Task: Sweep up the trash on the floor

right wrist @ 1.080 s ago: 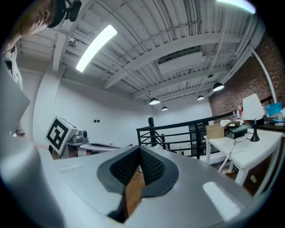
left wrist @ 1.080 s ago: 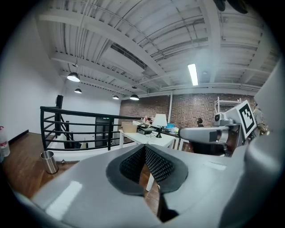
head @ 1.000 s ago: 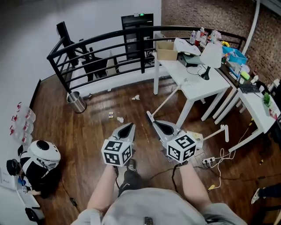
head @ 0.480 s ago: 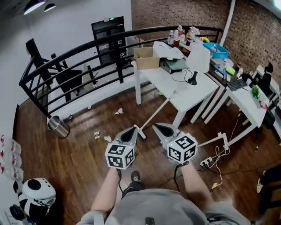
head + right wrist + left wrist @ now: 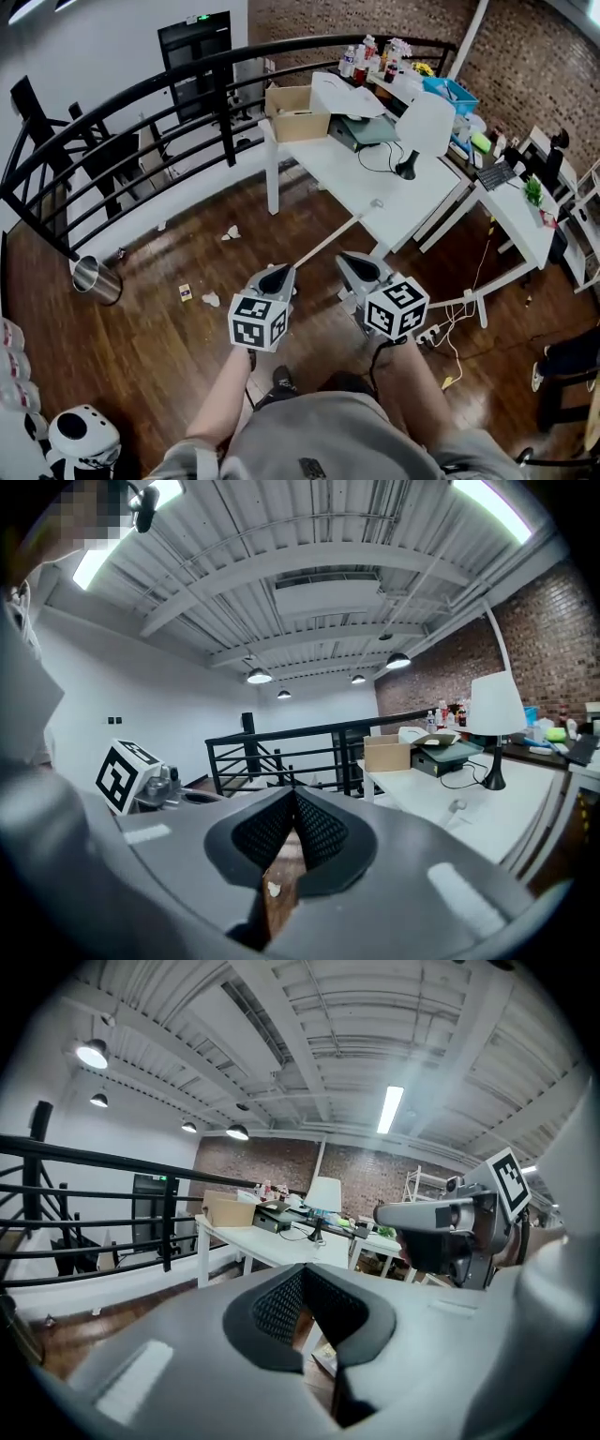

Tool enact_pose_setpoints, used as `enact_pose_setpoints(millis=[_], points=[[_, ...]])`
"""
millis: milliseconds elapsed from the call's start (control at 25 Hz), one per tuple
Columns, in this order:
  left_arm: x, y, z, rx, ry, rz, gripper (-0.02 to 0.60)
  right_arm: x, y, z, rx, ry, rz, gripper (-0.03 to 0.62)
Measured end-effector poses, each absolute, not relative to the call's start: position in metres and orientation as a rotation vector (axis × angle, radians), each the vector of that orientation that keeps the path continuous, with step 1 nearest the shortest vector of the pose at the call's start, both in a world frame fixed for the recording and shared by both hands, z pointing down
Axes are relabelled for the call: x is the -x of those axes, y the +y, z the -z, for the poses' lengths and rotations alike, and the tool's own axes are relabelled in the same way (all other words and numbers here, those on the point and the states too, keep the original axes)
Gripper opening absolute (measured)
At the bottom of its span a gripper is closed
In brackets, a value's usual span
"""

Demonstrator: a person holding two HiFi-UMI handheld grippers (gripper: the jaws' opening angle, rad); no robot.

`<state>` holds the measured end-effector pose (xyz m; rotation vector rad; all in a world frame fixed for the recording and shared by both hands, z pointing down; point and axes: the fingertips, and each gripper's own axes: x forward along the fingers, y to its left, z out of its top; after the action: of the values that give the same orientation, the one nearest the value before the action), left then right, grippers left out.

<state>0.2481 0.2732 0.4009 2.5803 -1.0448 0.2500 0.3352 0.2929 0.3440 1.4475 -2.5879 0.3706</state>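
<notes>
In the head view, white paper scraps [image 5: 231,232] [image 5: 211,299] and a small yellow card [image 5: 186,292] lie on the dark wood floor. A white long-handled broom [image 5: 337,234] leans against the white table [image 5: 375,183]. Its lower end reaches the floor beside my left gripper [image 5: 279,273], which is shut and empty. My right gripper [image 5: 347,260] is also shut and empty, just right of the handle. The left gripper view shows shut jaws [image 5: 302,1269] aimed at the table legs. Under the right gripper's shut jaws [image 5: 293,794], one scrap [image 5: 274,889] shows on the floor.
A black railing [image 5: 141,122] runs along the back, and a steel bin [image 5: 94,279] stands at the left. The table carries a cardboard box [image 5: 295,112] and a lamp [image 5: 422,127]. A second white handle [image 5: 466,302] and cables [image 5: 450,342] lie at the right.
Both grippers have travelled together across the floor toward the table and the broom, staying shut. The bin and the scraps now sit further left in the view.
</notes>
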Motion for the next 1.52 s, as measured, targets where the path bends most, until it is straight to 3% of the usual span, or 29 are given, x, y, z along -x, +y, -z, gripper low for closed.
enact_pose_setpoints(millis=[160, 600, 920, 1080, 1520], points=[[-0.263, 0.252, -0.417, -2.576, -1.025, -0.273, 0.008, -0.366, 0.260, -0.363, -1.509, -2.515, -0.441, 0.038], [-0.353, 0.142, -0.453, -2.566, -1.042, -0.356, 0.008, -0.464, 0.146, -0.412, -1.479, -2.419, -0.452, 0.060], [-0.423, 0.089, -0.475, -2.534, -1.031, -0.442, 0.008, -0.554, 0.080, -0.452, -1.444, -2.303, -0.554, 0.172], [-0.432, 0.076, -0.496, -2.480, -1.035, -0.485, 0.008, -0.558, 0.063, -0.485, -1.325, -2.271, -0.609, 0.215], [-0.430, 0.061, -0.544, -2.377, -1.029, -0.570, 0.008, -0.544, 0.033, -0.537, -1.127, -2.226, -0.709, 0.212]])
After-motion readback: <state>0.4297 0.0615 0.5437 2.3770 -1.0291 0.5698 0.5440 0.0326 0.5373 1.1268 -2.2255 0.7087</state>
